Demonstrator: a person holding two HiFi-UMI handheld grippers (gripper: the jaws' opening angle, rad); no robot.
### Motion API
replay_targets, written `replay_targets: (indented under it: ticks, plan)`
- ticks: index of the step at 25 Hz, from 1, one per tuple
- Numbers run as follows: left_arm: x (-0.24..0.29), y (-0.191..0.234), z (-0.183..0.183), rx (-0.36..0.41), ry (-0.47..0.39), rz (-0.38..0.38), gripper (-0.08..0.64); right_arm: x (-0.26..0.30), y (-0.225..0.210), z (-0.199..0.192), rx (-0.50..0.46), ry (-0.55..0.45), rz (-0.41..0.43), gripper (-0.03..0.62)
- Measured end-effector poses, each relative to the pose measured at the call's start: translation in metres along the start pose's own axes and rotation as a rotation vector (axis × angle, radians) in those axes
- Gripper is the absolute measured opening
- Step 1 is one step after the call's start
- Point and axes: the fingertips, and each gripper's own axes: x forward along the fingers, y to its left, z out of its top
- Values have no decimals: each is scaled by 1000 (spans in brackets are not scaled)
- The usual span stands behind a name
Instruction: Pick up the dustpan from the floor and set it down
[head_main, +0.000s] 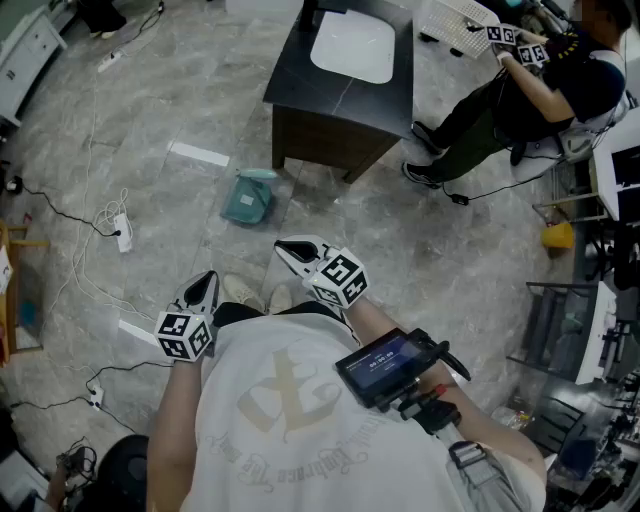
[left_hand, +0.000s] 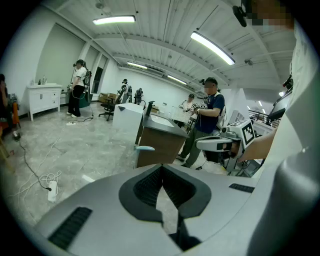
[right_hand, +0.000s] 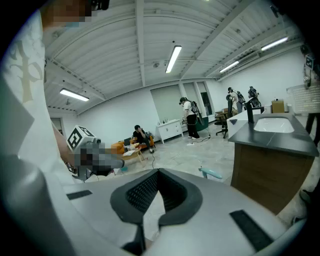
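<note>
Floor (head_main: 420, 250): grey tile. Dark counter (head_main: 340, 100) ahead. Teal dustpan (head_main: 248, 197) lies on the floor near the counter's corner, apart from both claws. Left claw (head_main: 207, 277) and right claw (head_main: 284, 246): jaws together, empty. Judgement: open one claw first, then reach low for the handle.

A faint sheen is shown by the veined grey stone floor (head_main: 200, 100). The teal dustpan (head_main: 247, 197) is seen as smooth plastic. The dark bench (head_main: 300, 75) is topped matt and fronted in brown wood. The left gripper (left_hand: 162, 170) and right gripper (right_hand: 158, 174) are cased in matt grey plastic, jaws lined with ribbed black pads
</note>
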Motion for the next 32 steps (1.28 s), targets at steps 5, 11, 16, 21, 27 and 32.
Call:
replay_targets:
  ticks: [5,11,16,21,27,32]
  plan:
    - [-6,2,-1,5,11,11,12,0,0,4,-5,-15,5,15]
    - [1,-6,2,38,36,-7,11,-2,-1,5,55,-80,2,15]
    - [1,-6,6,54,47,-18,11,-1,-3,3,75,-83,0,15]
    - [1,6,3,39,49,-12,11,10,-6,3,64,-63,-11,15]
    - [7,29,9,32,46,-37,11,31,-11,10,71,-46,-30,15]
    - [11,59,19,25,36,-47,11,49,-17,27,77,-68,-55,15]
